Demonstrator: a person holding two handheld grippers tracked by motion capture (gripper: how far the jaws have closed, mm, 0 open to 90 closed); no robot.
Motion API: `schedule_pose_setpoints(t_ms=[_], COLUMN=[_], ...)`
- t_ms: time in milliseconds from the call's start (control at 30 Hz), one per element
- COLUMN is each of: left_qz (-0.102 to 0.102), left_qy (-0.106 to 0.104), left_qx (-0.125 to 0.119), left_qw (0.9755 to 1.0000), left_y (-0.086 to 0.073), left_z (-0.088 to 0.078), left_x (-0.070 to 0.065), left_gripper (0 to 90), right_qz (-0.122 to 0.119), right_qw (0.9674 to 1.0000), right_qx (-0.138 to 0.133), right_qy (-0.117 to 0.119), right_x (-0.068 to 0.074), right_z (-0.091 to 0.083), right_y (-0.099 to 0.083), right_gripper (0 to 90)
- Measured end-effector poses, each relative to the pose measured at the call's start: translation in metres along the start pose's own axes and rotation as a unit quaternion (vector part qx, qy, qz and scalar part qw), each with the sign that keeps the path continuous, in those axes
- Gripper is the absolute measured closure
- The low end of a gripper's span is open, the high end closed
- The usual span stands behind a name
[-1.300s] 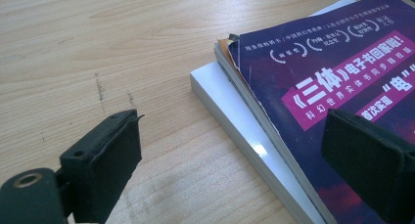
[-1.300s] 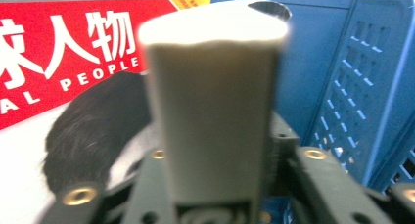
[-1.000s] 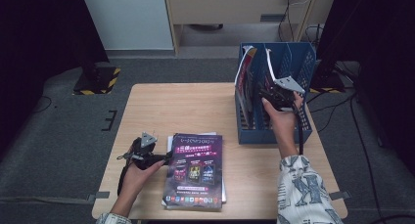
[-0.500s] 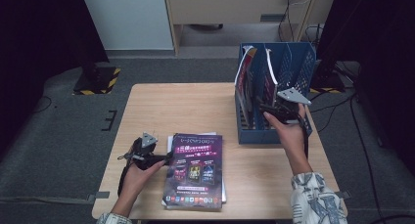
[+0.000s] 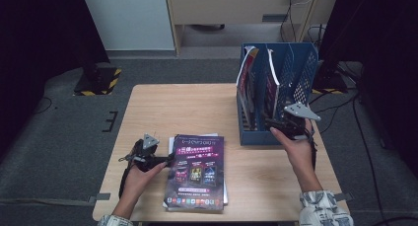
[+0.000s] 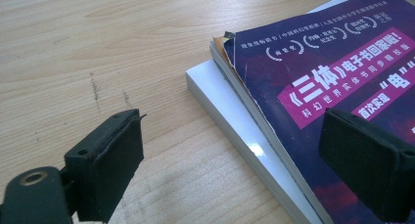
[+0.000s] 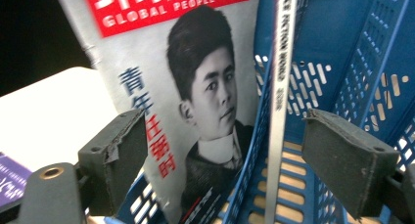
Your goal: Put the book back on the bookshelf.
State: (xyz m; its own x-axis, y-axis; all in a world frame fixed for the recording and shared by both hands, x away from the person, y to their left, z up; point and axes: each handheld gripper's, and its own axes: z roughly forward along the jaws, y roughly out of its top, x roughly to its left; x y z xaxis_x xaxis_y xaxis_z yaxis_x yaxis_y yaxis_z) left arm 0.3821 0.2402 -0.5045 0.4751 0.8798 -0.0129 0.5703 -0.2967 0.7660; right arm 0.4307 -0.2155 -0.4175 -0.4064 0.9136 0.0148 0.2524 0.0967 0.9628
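Light wooden tabletop (image 5: 197, 112) over grey carpet: blue file rack (image 5: 296, 73) at the right edge holds a "GLOBAL PEOPLE" magazine (image 7: 195, 101), right gripper (image 5: 285, 126) jaws just opened, empty; purple magazine (image 5: 196, 171) tops the near-edge stack, left gripper (image 5: 160, 162) jaws open.

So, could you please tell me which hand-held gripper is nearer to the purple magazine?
Left. The left hand-held gripper sits at the purple magazine's edge; the right hand-held gripper is by the blue file rack.

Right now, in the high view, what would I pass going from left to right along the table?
Left tool → stack of magazines → blue file rack → right tool.
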Motion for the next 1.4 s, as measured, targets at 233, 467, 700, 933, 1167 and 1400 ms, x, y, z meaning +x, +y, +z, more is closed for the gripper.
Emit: schedule_pose_setpoints(t_ms=[233,467,700,933,1167,1400], left_qz=[0.003,0.006,0.007,0.011,0.016,0.021], left_qy=[0.000,-0.002,0.000,-0.001,-0.004,-0.010], left_qx=[-0.005,-0.010,-0.012,-0.013,-0.013,-0.015], left_qw=[1.0000,0.9999,0.9999,0.9999,0.9998,0.9996], left_y=[0.001,0.002,0.002,0.003,0.003,0.004], left_z=[-0.002,-0.002,-0.003,-0.003,-0.004,-0.004], left_x=[-0.001,-0.001,-0.001,-0.001,-0.003,-0.007], left_gripper=[11.7,12.7,15.3,19.2,24.5,31.3], right_qz=[-0.005,0.002,0.001,-0.006,-0.024,-0.039], right_qw=[1.0000,0.9997,0.9995,0.9987,0.9972,0.9958], right_qx=[0.004,0.020,0.009,0.017,0.033,0.041], right_qy=[0.004,0.015,0.030,0.047,0.063,0.072], right_x=[0.008,0.020,0.030,0.041,0.056,0.067], right_z=[-0.017,-0.036,-0.041,-0.039,-0.036,-0.032], right_y=[-0.012,-0.037,-0.040,-0.043,-0.049,-0.053], right_gripper=[20.7,22.2,27.3,33.0,38.5,43.0])
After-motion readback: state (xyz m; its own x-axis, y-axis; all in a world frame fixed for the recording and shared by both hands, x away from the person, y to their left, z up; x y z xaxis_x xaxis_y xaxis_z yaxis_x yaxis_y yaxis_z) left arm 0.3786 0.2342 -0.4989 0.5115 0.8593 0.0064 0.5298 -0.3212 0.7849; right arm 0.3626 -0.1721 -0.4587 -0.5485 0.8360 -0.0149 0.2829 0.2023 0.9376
